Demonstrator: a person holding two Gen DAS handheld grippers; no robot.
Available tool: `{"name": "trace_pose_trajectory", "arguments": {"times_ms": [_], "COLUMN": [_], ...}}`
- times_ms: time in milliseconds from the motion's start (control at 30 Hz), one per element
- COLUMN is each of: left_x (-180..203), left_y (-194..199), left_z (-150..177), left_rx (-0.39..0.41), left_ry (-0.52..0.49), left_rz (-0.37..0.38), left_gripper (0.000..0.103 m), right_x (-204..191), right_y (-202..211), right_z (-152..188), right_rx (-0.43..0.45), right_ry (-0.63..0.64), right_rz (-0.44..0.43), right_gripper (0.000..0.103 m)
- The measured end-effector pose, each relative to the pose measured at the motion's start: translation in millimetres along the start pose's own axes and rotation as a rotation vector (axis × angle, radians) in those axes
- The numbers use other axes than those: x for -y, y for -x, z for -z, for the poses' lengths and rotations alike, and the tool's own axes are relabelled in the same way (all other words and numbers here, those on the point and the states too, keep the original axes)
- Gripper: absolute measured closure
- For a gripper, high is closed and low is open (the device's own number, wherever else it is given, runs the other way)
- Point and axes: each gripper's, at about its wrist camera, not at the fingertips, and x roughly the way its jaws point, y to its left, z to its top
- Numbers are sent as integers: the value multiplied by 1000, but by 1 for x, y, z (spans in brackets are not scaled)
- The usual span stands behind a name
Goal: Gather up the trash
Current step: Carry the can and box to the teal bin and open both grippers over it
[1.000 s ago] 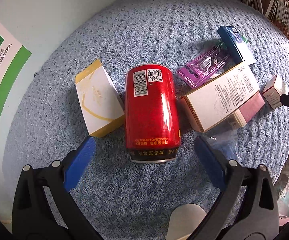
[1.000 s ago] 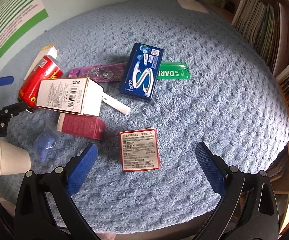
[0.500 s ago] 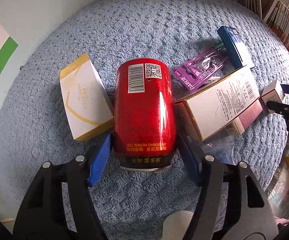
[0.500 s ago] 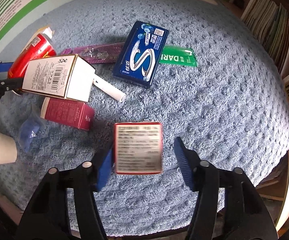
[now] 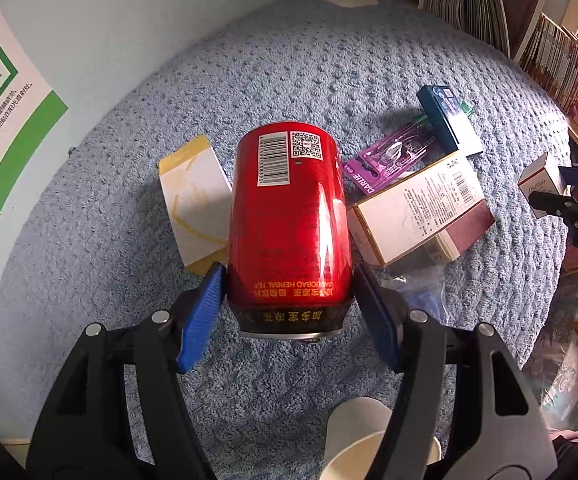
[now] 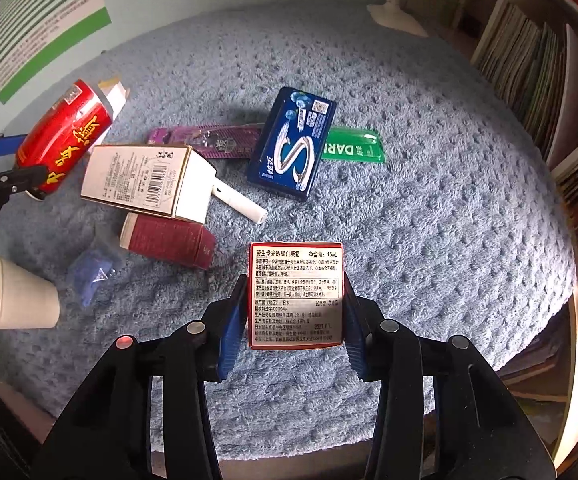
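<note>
Two items are clamped at once. The red can (image 5: 289, 224) is gripped at its lower end between the pads of the left gripper (image 5: 289, 304), and appears raised off the blue textured cloth (image 5: 329, 60). The small printed carton (image 6: 296, 296) is pinched across its side faces by the right gripper (image 6: 295, 316), whose jaws have just been closing onto it. The can is judged light, thin-walled, smooth and liable to slip or dent; a hold nearer mid-body would be steadier. The carton is judged light and crushable, so gentle pressure is advised. No bin is seen in either view.
</note>
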Motion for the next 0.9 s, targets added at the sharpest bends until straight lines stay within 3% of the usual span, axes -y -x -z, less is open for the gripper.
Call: {"name": "trace_pose_trajectory", "arguments": {"times_ms": [167,433,900], "left_x": [4,45,195], "left_y": [25,49,65], "left_z": [0,-1,7], "left_rx": [50,103,119], "left_ry": [-16,-115,-460], "left_rz": [2,50,208], "left_gripper": [40,40,40], "right_x": [2,12,74], "right_y": [26,57,97], "right_z": [6,37,153], "right_rx": [50,95,89], "right_ry": [-16,-85,-370], "right_rz": [8,47,142], "right_gripper": [59,59,59]}}
